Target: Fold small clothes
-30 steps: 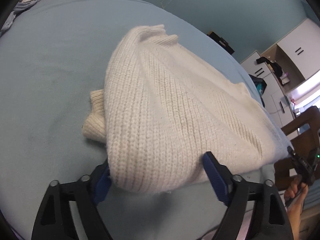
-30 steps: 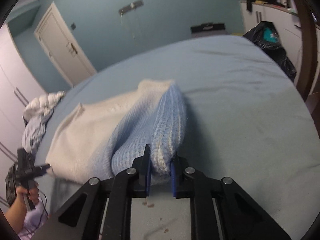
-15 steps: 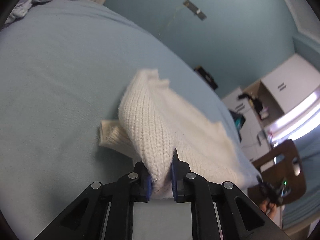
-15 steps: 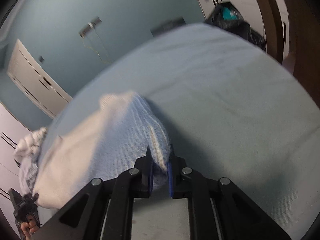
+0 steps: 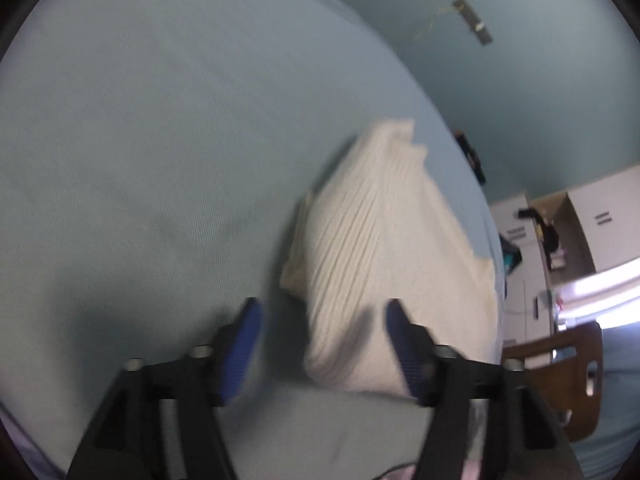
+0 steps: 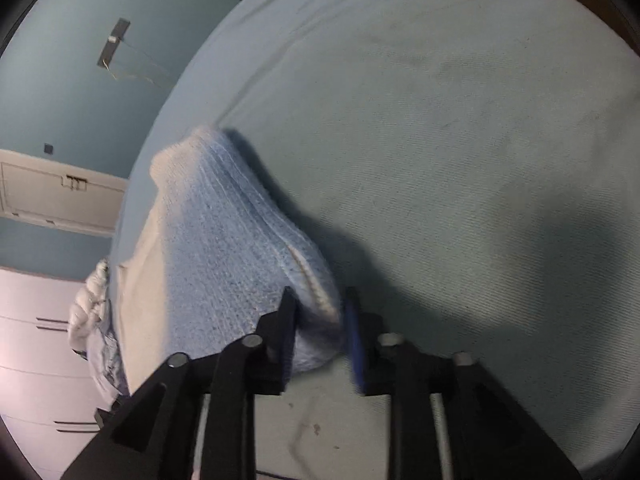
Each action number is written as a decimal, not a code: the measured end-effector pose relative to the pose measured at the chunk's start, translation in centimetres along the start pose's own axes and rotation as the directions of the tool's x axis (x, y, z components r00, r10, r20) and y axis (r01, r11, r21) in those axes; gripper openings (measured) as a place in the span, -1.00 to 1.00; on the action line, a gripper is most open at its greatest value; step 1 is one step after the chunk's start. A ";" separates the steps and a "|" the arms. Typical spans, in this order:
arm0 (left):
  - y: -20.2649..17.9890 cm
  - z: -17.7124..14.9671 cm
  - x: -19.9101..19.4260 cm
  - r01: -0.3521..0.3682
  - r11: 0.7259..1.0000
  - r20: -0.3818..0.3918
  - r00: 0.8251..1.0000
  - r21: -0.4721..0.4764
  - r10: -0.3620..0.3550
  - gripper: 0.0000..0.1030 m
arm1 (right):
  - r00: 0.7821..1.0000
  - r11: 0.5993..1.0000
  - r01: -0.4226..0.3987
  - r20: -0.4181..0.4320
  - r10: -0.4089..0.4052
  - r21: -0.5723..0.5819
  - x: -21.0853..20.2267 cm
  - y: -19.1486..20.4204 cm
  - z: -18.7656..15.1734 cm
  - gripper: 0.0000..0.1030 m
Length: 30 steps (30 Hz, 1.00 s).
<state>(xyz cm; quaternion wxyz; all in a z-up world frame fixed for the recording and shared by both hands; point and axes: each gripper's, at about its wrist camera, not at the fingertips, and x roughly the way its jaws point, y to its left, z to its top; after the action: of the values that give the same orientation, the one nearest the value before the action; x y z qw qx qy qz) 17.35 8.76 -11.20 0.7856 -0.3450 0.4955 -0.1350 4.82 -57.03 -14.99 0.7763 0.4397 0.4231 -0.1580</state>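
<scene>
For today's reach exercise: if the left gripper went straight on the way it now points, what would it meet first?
Most likely the folded cream knit sweater. Its near corner already lies between the opening jaws of the left gripper, nearer the right one. The blue bed sheet lies under it. Blur leaves depth uncertain.

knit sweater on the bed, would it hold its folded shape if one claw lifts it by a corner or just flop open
Probably flop: the knit sweater is thick ribbed fabric that bulges softly rather than creasing. It looks bulky, so a single corner would likely sag under the rest. The fuzzy surface should not slip on the bed sheet. Both the left claw and right claw are opening around its edge.
</scene>
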 end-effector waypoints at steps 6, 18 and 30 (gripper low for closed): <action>-6.6 1.4 -4.8 -0.128 0.960 0.166 0.982 0.250 0.088 0.99 | 0.980 0.941 0.143 0.174 -0.092 -0.307 -3.1 7.1 1.9 0.51; -8.2 -1.1 6.1 -0.211 0.914 0.031 0.977 0.346 0.213 0.98 | 0.987 0.829 0.156 0.050 -0.153 -0.538 10.7 23.7 10.4 0.50; -2.1 -0.3 7.6 -0.226 0.945 -0.001 0.973 0.238 0.233 1.00 | 0.921 0.633 0.383 0.228 -0.315 -0.672 15.5 25.5 8.4 -0.97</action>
<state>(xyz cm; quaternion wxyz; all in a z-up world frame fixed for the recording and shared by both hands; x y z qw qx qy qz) 20.93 2.86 -15.08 0.8241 -0.1873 0.5240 -0.1056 34.03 -47.54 -11.17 0.8570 0.0114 0.4927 -0.1507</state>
